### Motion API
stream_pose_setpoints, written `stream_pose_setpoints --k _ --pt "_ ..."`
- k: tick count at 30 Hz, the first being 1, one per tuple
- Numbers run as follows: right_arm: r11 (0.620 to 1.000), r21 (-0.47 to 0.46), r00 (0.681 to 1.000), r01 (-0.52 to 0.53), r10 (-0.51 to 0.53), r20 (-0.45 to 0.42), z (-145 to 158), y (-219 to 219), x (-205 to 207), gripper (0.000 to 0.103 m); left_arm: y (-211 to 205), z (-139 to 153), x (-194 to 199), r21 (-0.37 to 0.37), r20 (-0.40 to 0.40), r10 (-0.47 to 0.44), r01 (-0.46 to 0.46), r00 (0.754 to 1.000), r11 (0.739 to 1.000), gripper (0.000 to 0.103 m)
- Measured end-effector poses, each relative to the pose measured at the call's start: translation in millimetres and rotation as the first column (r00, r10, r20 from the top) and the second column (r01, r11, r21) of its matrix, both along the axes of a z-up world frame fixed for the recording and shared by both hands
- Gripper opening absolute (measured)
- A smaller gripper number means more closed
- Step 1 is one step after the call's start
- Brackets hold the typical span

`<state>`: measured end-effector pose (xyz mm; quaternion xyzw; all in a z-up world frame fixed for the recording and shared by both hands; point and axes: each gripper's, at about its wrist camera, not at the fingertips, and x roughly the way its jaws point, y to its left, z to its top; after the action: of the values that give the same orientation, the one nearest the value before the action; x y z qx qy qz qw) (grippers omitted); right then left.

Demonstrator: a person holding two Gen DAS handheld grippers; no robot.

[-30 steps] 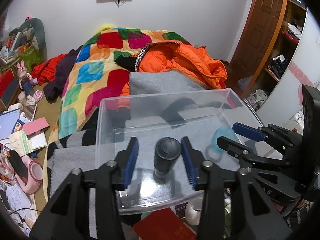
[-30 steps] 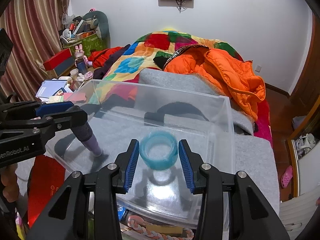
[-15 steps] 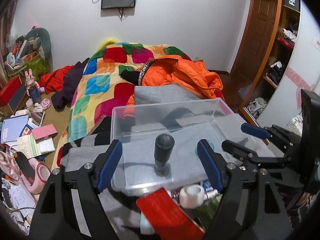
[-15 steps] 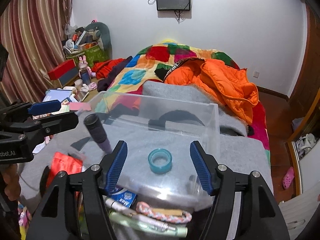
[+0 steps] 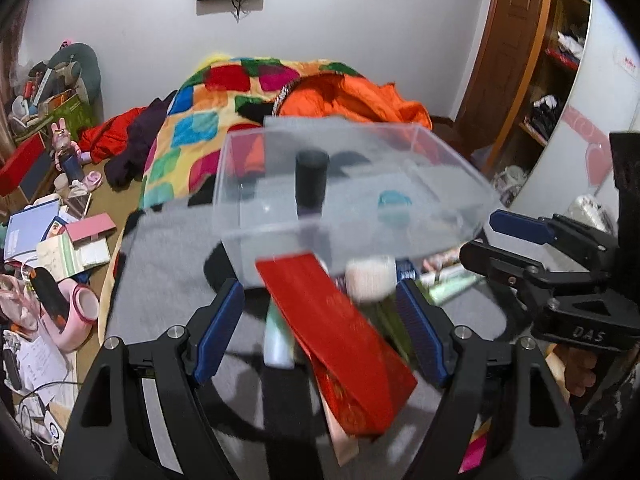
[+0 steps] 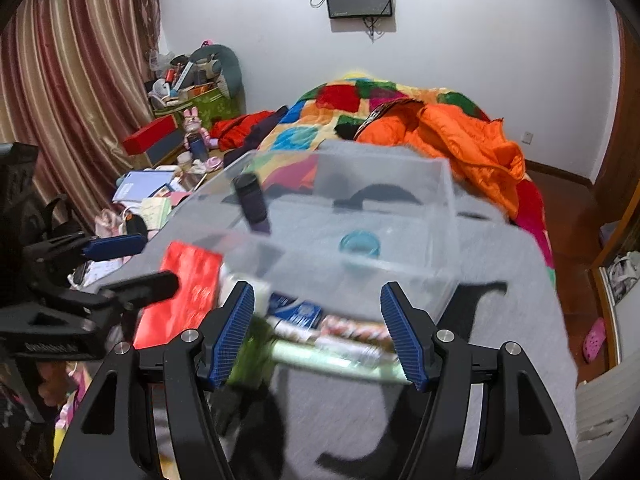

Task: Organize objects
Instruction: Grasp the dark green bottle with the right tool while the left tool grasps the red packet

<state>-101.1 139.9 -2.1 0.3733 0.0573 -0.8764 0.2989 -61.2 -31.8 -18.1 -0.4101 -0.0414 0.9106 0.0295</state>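
Observation:
A clear plastic box (image 5: pixel 280 248) stands on the grey blanket. Inside it a dark cylinder bottle (image 5: pixel 311 178) stands upright on the left and a teal ring (image 5: pixel 394 200) lies on the right. My left gripper (image 5: pixel 318 288) is open, pulled back in front of the box over a red envelope (image 5: pixel 332 328), a white roll (image 5: pixel 370 276) and a pale tube (image 5: pixel 276 340). My right gripper (image 6: pixel 316 292) is open too, above a green tube (image 6: pixel 332 356) and a blue packet (image 6: pixel 298 312). From the right wrist, the bottle (image 6: pixel 252 204) and ring (image 6: pixel 360 243) sit in the box (image 6: pixel 400 184).
The grey blanket (image 6: pixel 500 300) covers the near end of a bed with a patchwork quilt (image 5: pixel 208 120) and an orange jacket (image 6: pixel 460 140). Books, boxes and toys (image 5: pixel 60 240) crowd the floor on the left. A wooden door (image 5: pixel 508 40) and shelves are on the right.
Both grippers have opened, leaving the bottle and the teal ring in the box, and have drawn back toward me. The red envelope, tubes and roll in front of the box have come into view.

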Motion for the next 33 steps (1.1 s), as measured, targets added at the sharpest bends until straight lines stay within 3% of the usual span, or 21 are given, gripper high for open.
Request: stream_pose_setpoints --k 7,13,19,21,23,24,26,33 --pt "0.998 0.021 0.996 -0.051 0.049 0.072 -25.4 -14.4 16.6 0.062 -5.2 -28.8 13.5 0.054 0.053 0.015 -0.018 0.998 0.998 0.077" --pt "0.996 0.013 0.989 -0.09 0.088 0.116 -37.2 -28.9 15.3 0.062 -14.8 -32.2 25.5 0.12 0.053 0.017 -0.023 0.998 0.993 0.064" --pt "0.992 0.023 0.983 -0.121 0.117 0.144 -44.6 -38.0 16.2 0.062 -15.2 -26.3 30.7 0.1 0.029 0.012 -0.015 0.999 0.995 0.055" --pt "0.991 0.039 0.982 -0.131 0.125 0.143 -48.0 -41.6 18.1 0.059 -14.5 -26.7 30.8 0.109 0.033 0.005 -0.008 0.999 0.994 0.053" --pt "0.99 0.048 0.982 -0.135 0.127 0.136 -50.2 -44.9 18.7 0.044 -12.6 -27.4 30.6 0.113 0.037 -0.002 -0.002 0.999 0.994 0.048" --pt "0.989 0.047 0.981 -0.14 0.132 0.142 -51.3 -46.1 17.7 0.041 -11.6 -26.7 30.7 0.114 0.035 -0.004 0.0 0.999 0.993 0.046" --pt "0.99 0.028 0.981 -0.136 0.131 0.146 -51.2 -44.5 17.2 0.041 -8.6 -23.3 31.4 0.112 0.028 -0.007 0.003 1.0 0.994 0.039" --pt "0.994 0.003 0.989 -0.108 0.107 0.1 -36.5 -23.8 26.3 0.04 1.6 -6.1 35.3 0.089 -0.021 -0.021 0.023 1.0 0.996 0.037"
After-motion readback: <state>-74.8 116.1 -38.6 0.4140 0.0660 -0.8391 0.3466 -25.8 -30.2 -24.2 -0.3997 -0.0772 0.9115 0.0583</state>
